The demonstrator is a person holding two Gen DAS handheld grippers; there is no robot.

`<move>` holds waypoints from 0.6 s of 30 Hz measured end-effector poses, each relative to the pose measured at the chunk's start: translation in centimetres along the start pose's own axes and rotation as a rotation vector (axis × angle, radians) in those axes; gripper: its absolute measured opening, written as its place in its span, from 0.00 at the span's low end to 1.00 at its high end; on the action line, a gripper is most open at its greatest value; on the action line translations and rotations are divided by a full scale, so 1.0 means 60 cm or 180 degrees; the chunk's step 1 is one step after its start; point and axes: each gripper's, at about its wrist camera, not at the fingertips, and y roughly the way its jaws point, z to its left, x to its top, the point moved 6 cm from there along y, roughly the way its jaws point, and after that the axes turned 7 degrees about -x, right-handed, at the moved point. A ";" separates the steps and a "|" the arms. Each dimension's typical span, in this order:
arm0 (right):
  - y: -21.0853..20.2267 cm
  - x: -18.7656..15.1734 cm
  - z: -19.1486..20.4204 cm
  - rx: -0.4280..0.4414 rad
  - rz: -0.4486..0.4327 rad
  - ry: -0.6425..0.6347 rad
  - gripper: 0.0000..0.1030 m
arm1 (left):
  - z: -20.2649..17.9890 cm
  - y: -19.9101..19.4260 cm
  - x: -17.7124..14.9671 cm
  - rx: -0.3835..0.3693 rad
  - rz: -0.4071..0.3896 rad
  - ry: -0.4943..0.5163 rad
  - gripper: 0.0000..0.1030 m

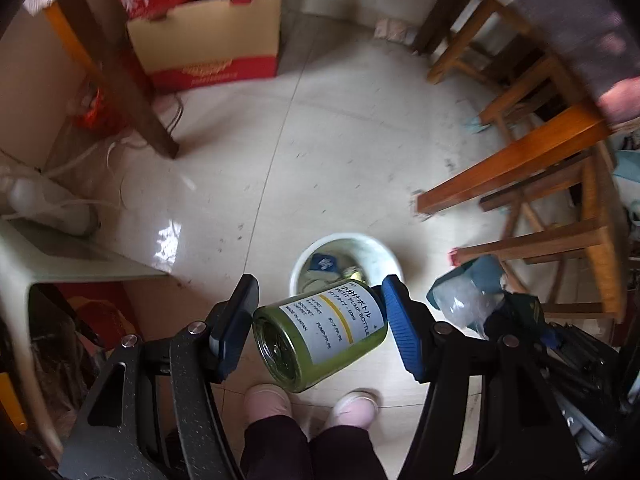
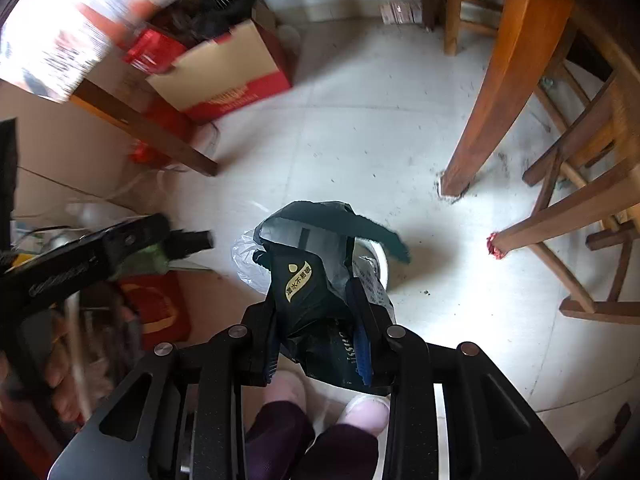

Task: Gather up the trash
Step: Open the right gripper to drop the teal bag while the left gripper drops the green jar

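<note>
Tiled floor [image 1: 340, 152], pale, speckled with dark grit, carried all items. Wooden table and chairs [image 1: 532, 168], orange-brown, stood along the right side of the left wrist view; one thick table leg [image 2: 496, 92] came down to the floor to the upper right of the bin in the right wrist view, with grit gathered at its foot. Cardboard box [image 1: 208, 44], tan with a red printed band, sat against the far wall beside a darker table leg [image 1: 132, 92], filled with dark contents and a red packet. White cables [image 1: 80, 200] trailed on the floor at the left. White waste bin [image 1: 384, 258], round, stood on the floor directly beyond both grippers, already containing scraps. Person's two pale slippers [image 1: 308, 404] and dark trousers showed just under the grippers. Left gripper [image 1: 320, 320]: jaws set moderately wide, blue pads [image 1: 400, 328] pressed on either end of a green pump bottle [image 1: 320, 340] with a white printed label, held tilted on its side above the near rim of the bin. Right gripper [image 2: 320, 344]: jaws narrow, clamped on a crumpled black plastic bag [image 2: 312, 292] with clear film bunched against it, hanging over the bin and hiding most of it.
</note>
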 end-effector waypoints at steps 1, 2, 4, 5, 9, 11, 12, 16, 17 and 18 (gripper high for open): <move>0.025 -0.002 0.000 0.0008 0.0035 0.0012 0.27 | 0.010 0.017 -0.005 0.0002 0.0027 -0.0031 0.61; 0.049 -0.005 -0.001 0.0000 0.0070 0.0013 0.27 | 0.021 0.037 -0.012 -0.0005 0.0063 -0.0072 0.61; 0.088 -0.010 0.002 0.0004 0.0143 -0.0019 0.27 | 0.038 0.069 -0.021 -0.0004 0.0111 -0.0115 0.61; 0.107 -0.012 0.003 0.0025 0.0164 -0.0007 0.28 | 0.046 0.085 -0.026 0.0010 0.0128 -0.0124 0.61; 0.153 -0.021 0.008 0.0146 0.0378 0.0065 0.39 | 0.055 0.124 -0.040 0.0016 0.0158 -0.0148 0.61; 0.169 -0.023 0.005 0.0158 0.0416 0.0078 0.42 | 0.057 0.144 -0.046 -0.0004 0.0189 -0.0165 0.61; 0.171 -0.025 0.005 0.0120 0.0411 0.0076 0.43 | 0.057 0.154 -0.047 -0.0015 0.0220 -0.0182 0.61; 0.162 -0.022 -0.005 0.0049 0.0323 0.0063 0.53 | 0.046 0.183 -0.048 -0.0100 0.0311 -0.0238 0.61; 0.153 -0.020 -0.010 0.0051 0.0289 0.0061 0.55 | 0.040 0.187 -0.046 -0.0133 0.0321 -0.0240 0.61; 0.152 -0.018 -0.013 0.0058 0.0274 0.0061 0.59 | 0.037 0.189 -0.045 -0.0153 0.0331 -0.0235 0.61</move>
